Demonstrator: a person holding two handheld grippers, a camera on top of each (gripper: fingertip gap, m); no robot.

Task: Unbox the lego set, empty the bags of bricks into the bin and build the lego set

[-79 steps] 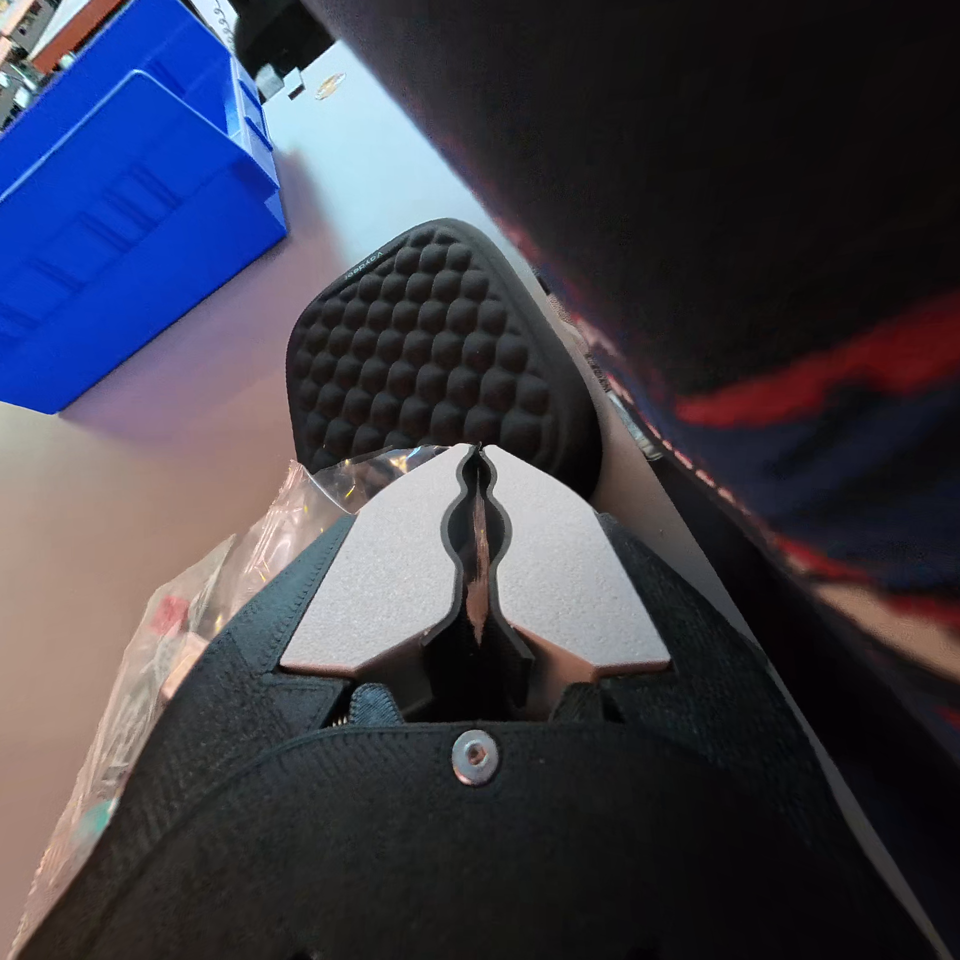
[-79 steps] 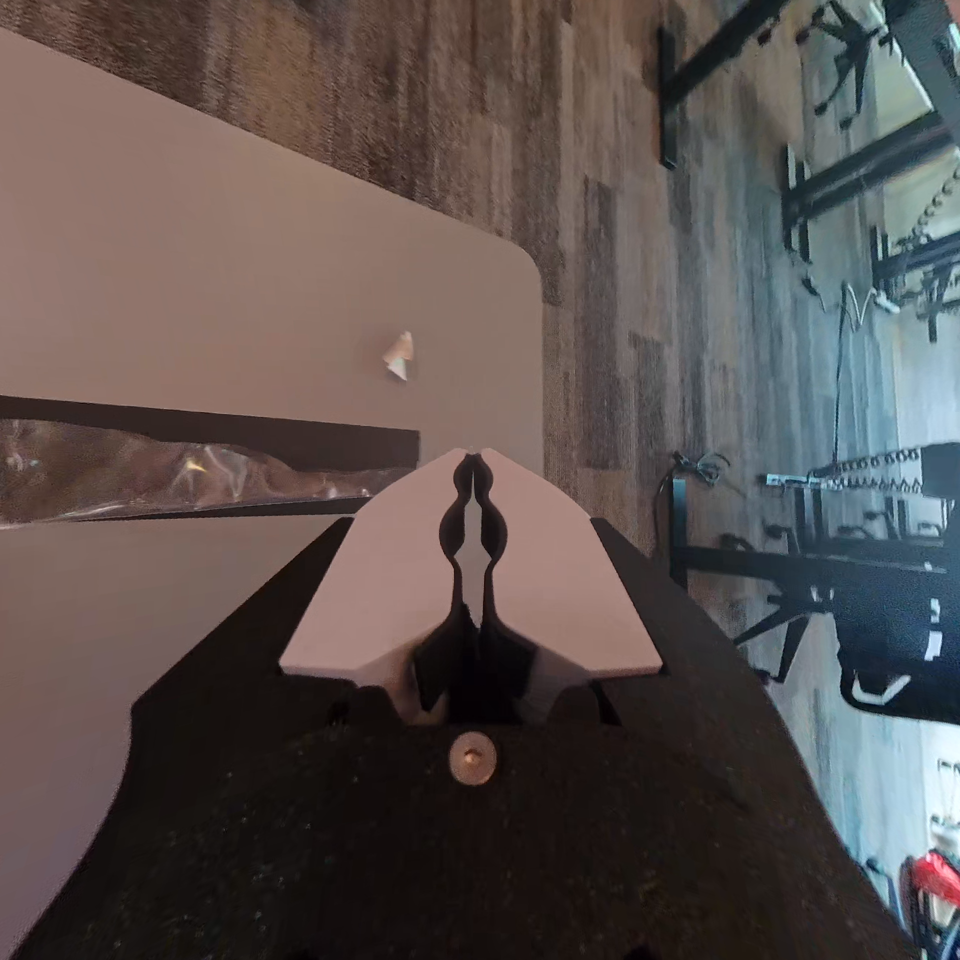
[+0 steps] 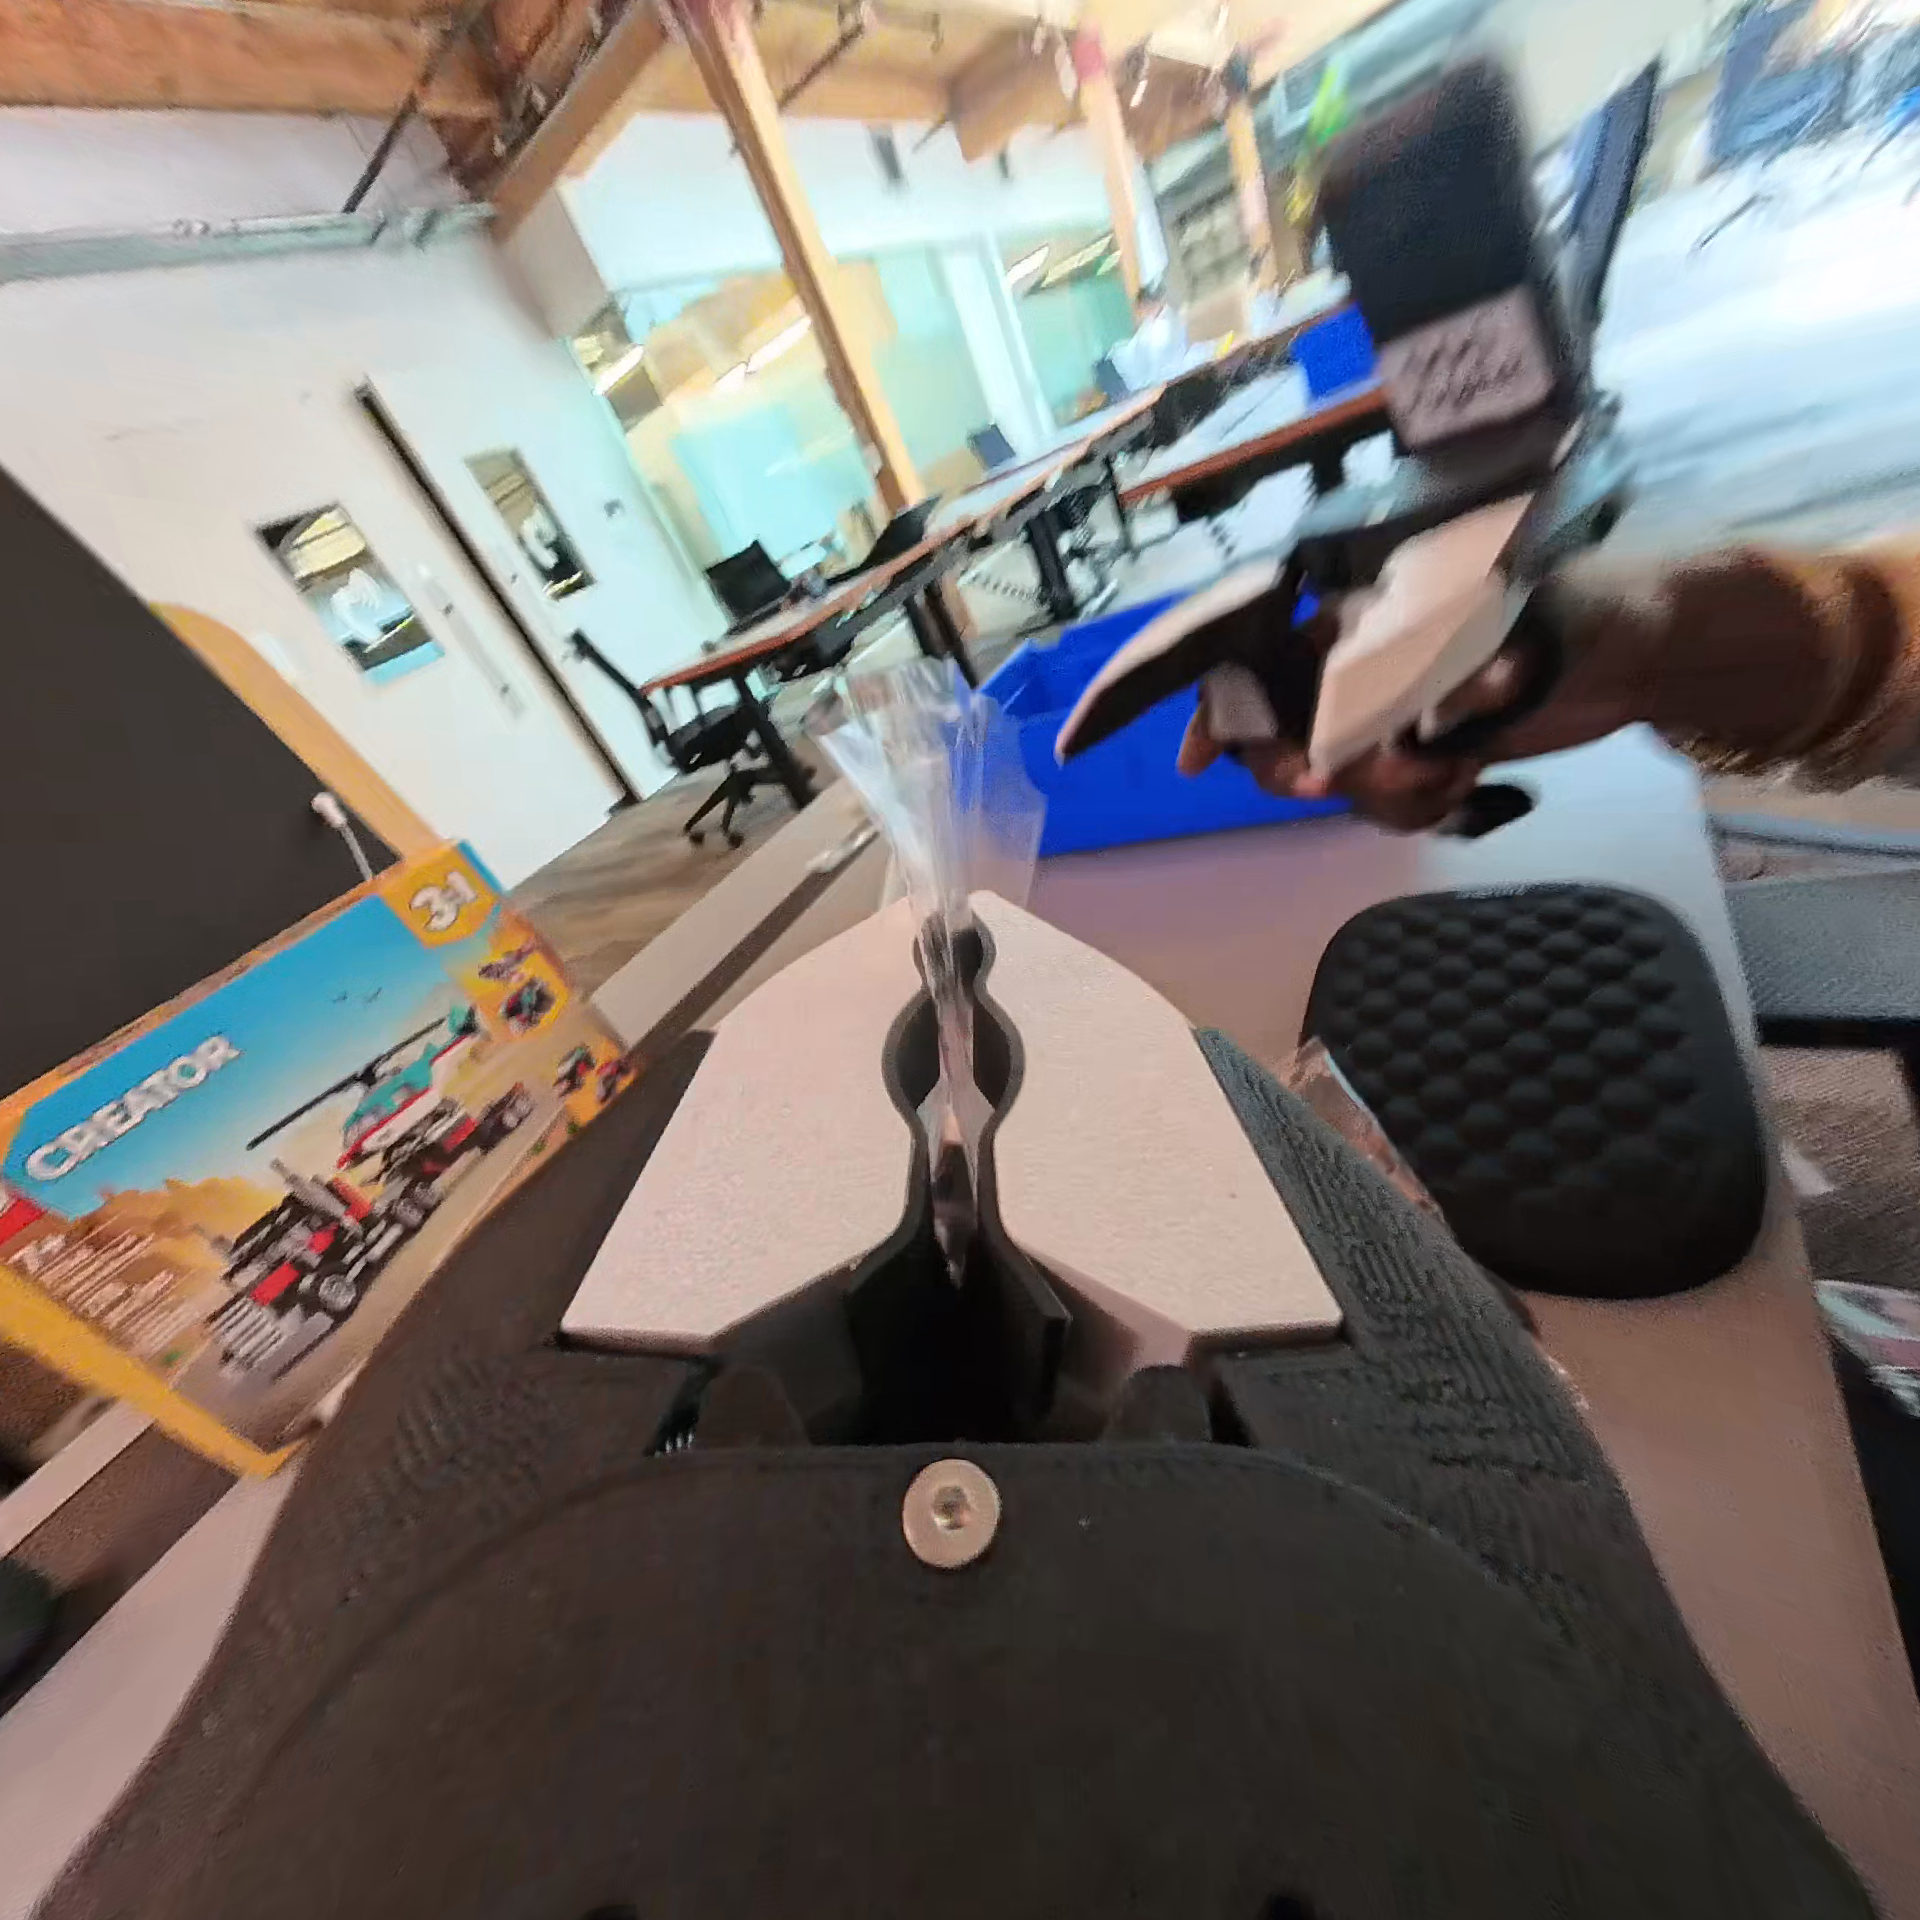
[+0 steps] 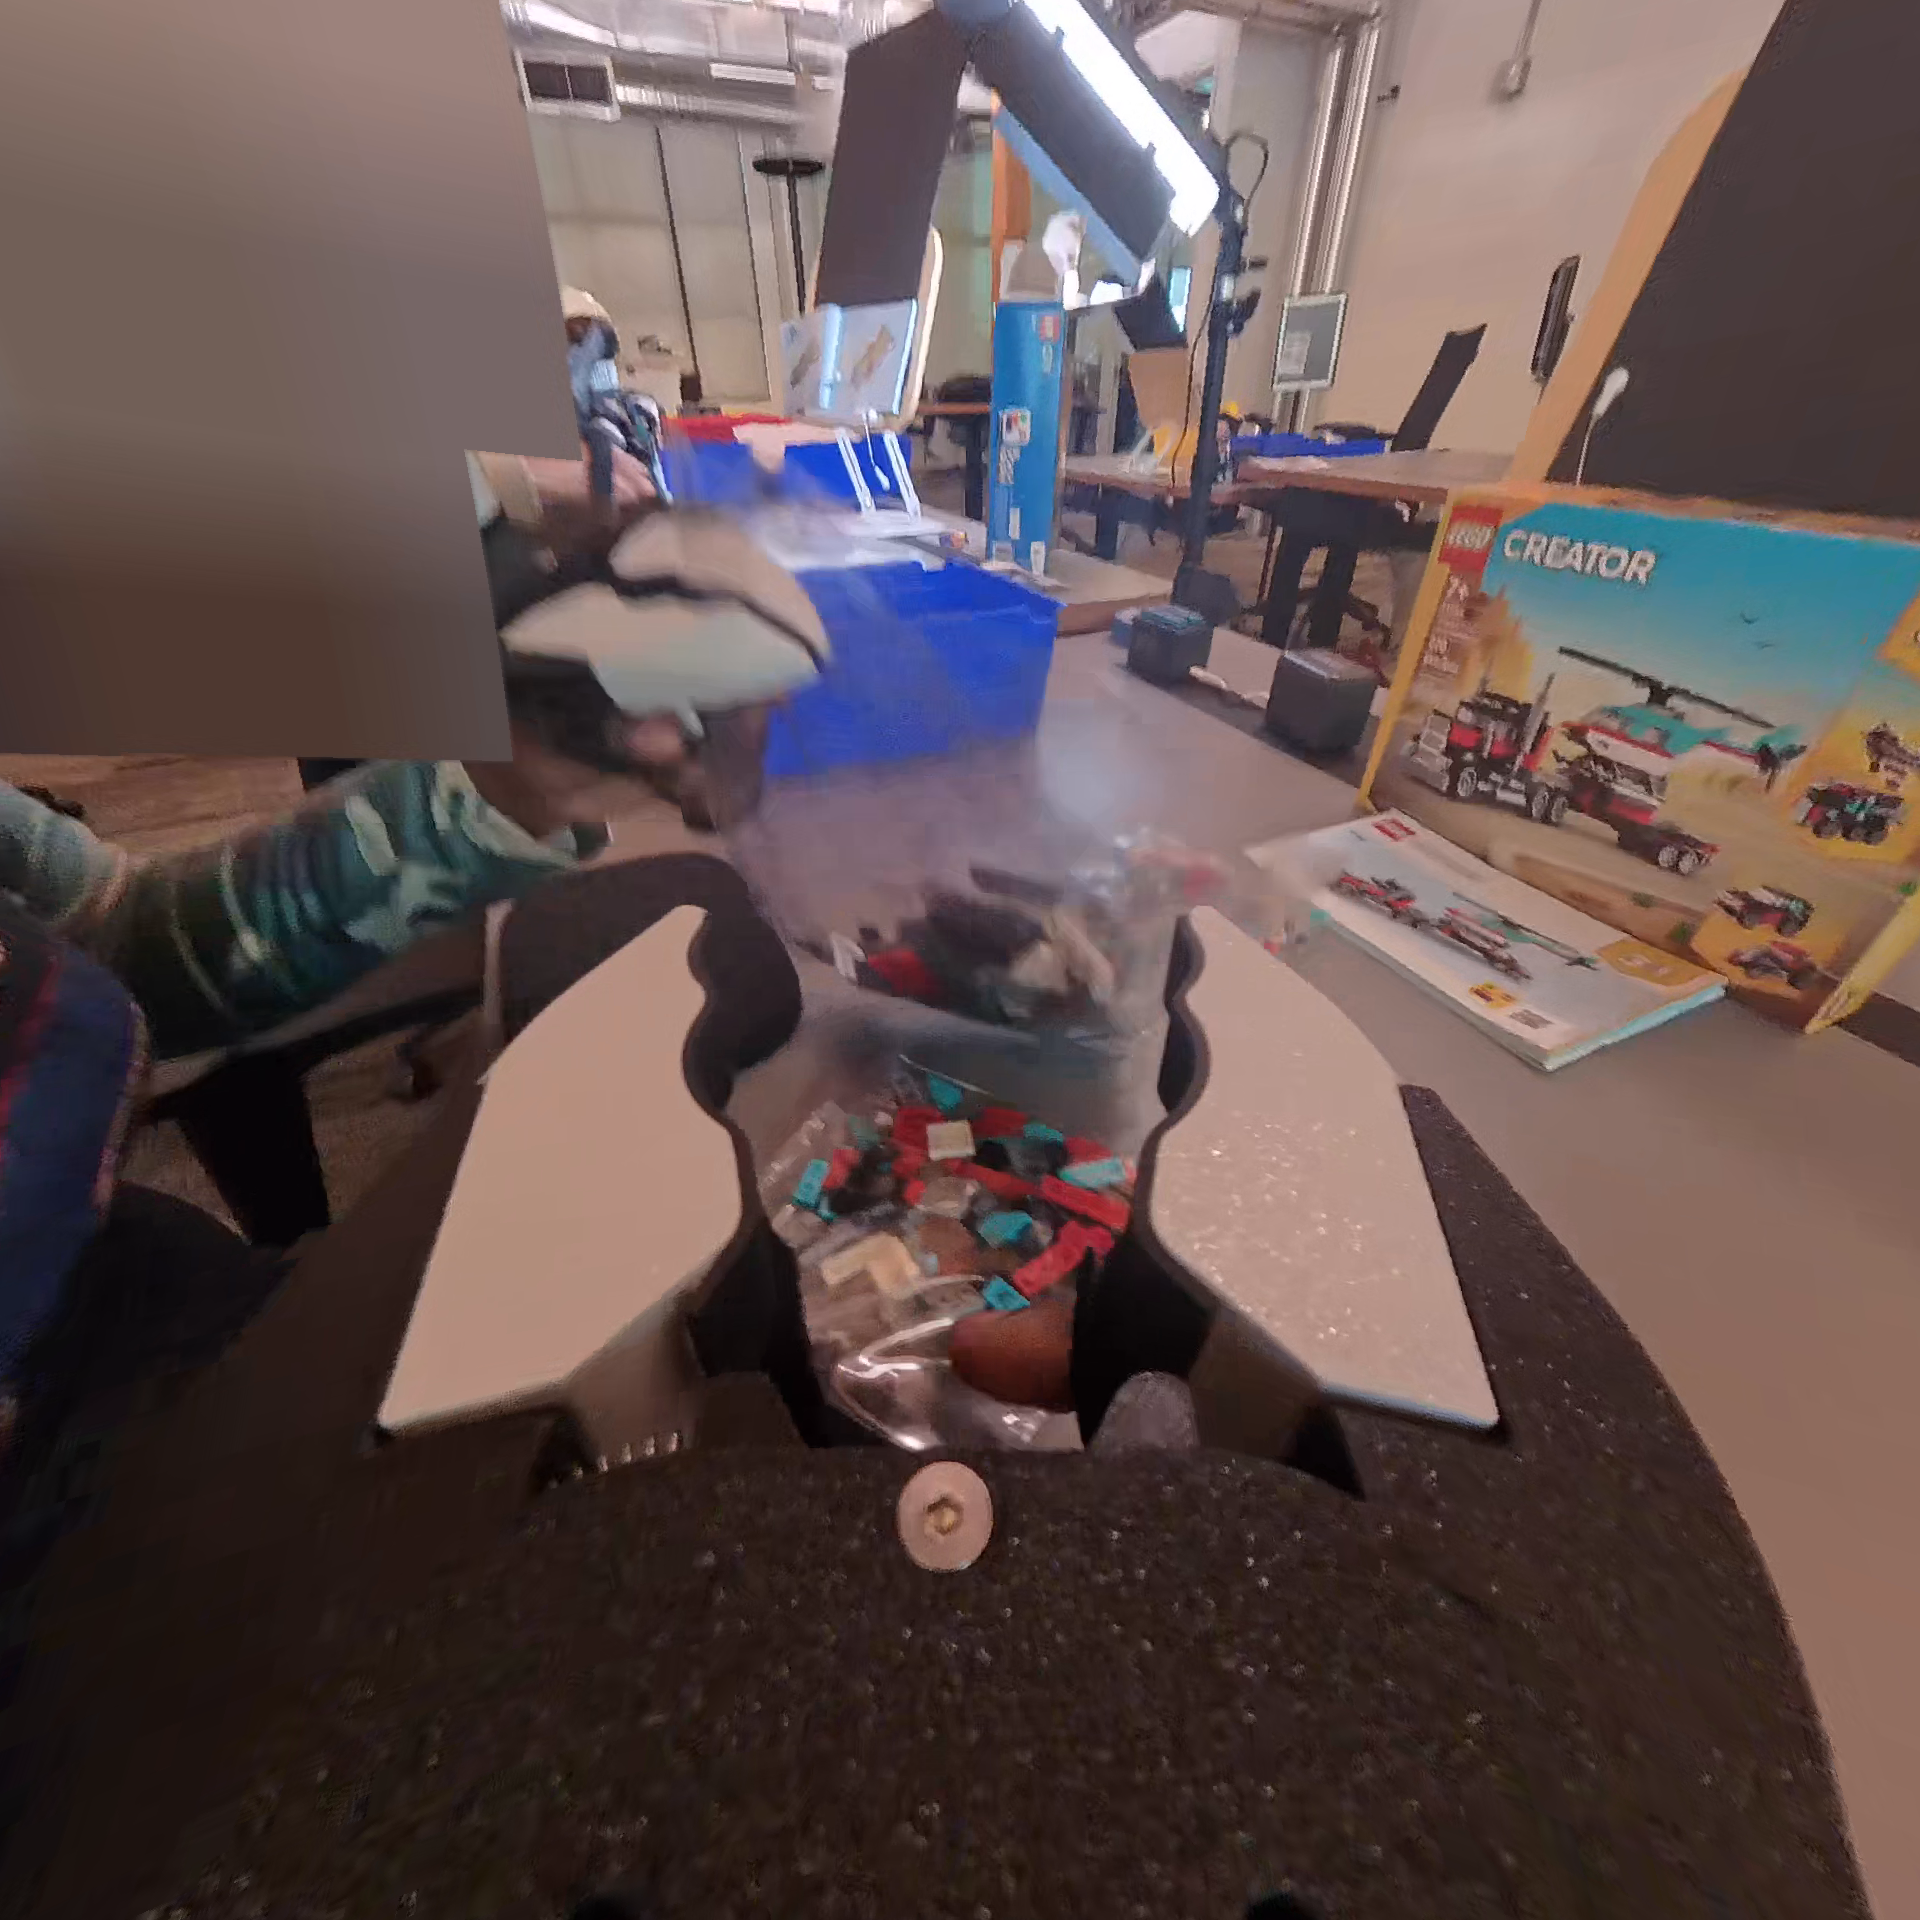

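Note:
My left gripper (image 3: 951, 920) is shut on the top edge of a clear plastic bag (image 3: 930, 790), which sticks up past the fingertips. In the right wrist view the left gripper (image 4: 665, 623) is raised at the left, and the bag of bricks (image 4: 997, 935) hangs blurred below it. My right gripper (image 4: 951, 925) is open and empty, facing that bag; it also shows in the left wrist view (image 3: 1299, 675), held by a hand. A second bag of red, teal and black bricks (image 4: 956, 1195) lies on the table between my right fingers. The blue bin (image 4: 914, 665) stands behind.
The lego box (image 4: 1662, 727) stands on the table at the right with an instruction booklet (image 4: 1475, 935) flat in front of it. A black dimpled pad (image 3: 1538, 1081) lies near the table's edge. Two small dark blocks (image 4: 1320, 696) sit behind. A sleeve (image 4: 312, 914) is at the left. One gripper's finger ends stand about 9 cm off the other's.
The left gripper, still shut, has swung up from the table by the pad and lifted the bag. The right gripper has opened and turned from the table corner towards the bags.

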